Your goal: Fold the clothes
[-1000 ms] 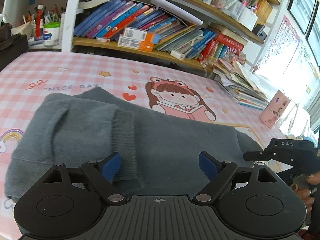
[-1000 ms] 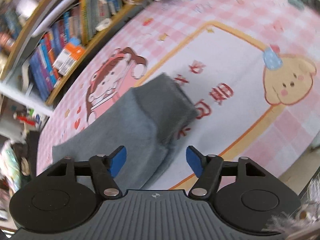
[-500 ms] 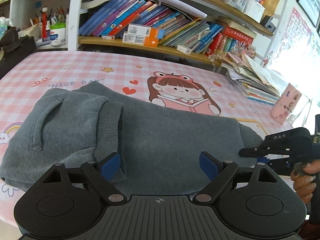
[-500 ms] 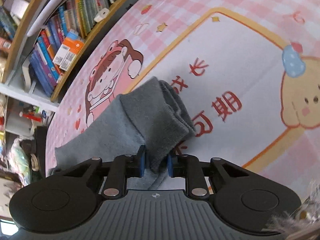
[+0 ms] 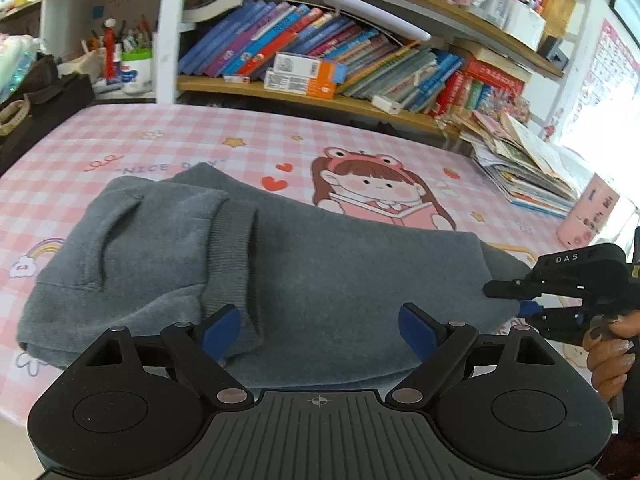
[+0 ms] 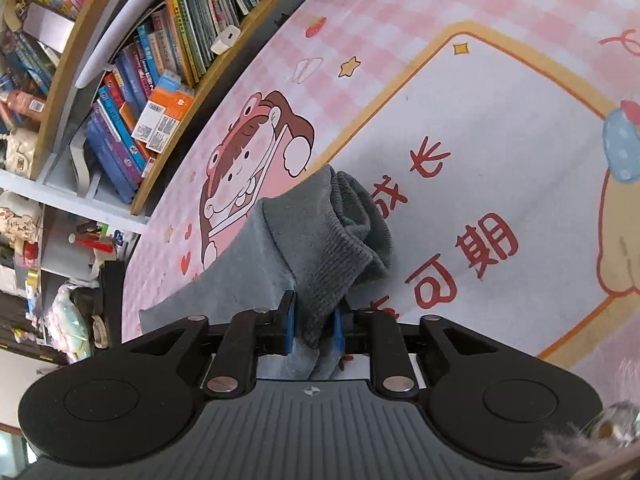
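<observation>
In the left wrist view, the grey garment (image 5: 248,264) is seen spread on the pink cartoon tablecloth (image 5: 120,148); the left gripper (image 5: 320,330) is held wide open above it, nothing grasped. In the right wrist view, the garment's ribbed cuff (image 6: 324,264) is pinched by the right gripper (image 6: 314,330), its jaws easing slightly apart.

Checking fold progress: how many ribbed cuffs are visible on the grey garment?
2. One ribbed cuff lies folded on top of the grey garment, left of centre; the other ribbed cuff sits at its right end. Others may be hidden.
</observation>
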Demonstrator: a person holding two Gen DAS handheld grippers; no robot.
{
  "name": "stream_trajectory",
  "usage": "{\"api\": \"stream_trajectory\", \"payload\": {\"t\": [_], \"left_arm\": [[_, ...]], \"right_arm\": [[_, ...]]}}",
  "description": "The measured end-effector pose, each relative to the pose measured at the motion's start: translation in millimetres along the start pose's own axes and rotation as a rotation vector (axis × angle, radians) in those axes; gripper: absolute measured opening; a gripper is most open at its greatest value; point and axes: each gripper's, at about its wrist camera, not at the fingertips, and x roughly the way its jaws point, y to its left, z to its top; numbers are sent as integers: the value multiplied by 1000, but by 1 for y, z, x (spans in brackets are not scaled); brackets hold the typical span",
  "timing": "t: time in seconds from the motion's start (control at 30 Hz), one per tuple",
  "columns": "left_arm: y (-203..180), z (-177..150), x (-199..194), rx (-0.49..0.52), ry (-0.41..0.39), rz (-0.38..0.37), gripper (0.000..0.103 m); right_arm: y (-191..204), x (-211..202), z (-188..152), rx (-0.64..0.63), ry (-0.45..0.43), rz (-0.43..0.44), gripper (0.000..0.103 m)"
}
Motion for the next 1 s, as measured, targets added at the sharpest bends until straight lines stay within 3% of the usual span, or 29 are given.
{"api": "stream_trajectory", "payload": {"t": [0.1, 0.2, 0.3, 0.4, 0.53, 0.87, 1.0], "left_arm": [[0, 1, -3, -1, -5, 21, 88], [1, 2, -6, -2, -11, 39, 88], [1, 3, -6, -13, -12, 52, 88], [-2, 5, -4, -14, -14, 54, 88], [-9, 7, 0, 3, -17, 37, 88], [-29, 11, 6, 33, -74, -50, 88], [-33, 13, 7, 44, -84, -73, 88]], "right_arm": [[1, 7, 0, 4, 6, -5, 29], [4, 14, 1, 1, 2, -5, 30], [5, 17, 2, -19, -6, -22, 20], [0, 13, 4, -14, -12, -13, 17], [-6, -3, 9, -19, -77, -29, 16], [-51, -61, 29, 120, -272, -128, 16], [-43, -72, 27, 84, -293, -96, 16]]}}
